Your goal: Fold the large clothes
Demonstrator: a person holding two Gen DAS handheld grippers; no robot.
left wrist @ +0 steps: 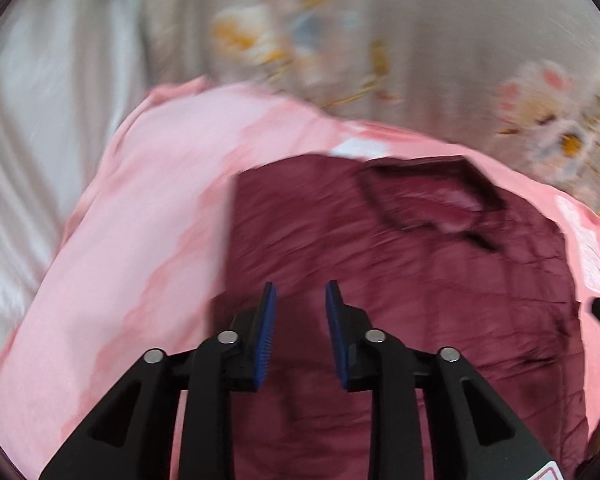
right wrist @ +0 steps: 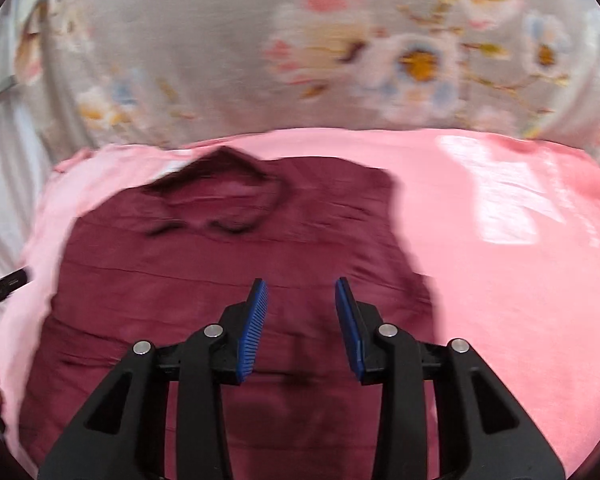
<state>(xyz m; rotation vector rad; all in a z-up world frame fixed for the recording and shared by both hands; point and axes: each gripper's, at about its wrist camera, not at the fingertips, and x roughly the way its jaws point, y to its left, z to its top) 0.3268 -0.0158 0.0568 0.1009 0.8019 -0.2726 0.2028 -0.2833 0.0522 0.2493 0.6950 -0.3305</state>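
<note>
While both frames are motion-blurred, each gripper shows plainly: left gripper (left wrist: pixel 301 292) and right gripper (right wrist: pixel 301 288) hang above the maroon shirt (left wrist: pixel 400 264), blue pads (right wrist: pixel 256 320) spread wide, nothing between them. Shirt lies flat on the pink sheet (right wrist: pixel 500 260), collar (right wrist: pixel 220 200) toward the far edge. Right view only: bright glare patch on the sheet's right part. Left view only: white fabric (left wrist: pixel 40 140) past the sheet's left edge. Floral cloth (right wrist: pixel 220 60) lies beyond the far edge.

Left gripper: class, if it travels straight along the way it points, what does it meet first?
Probably the maroon shirt, lying directly ahead of the open left gripper; depth is unclear.
</note>
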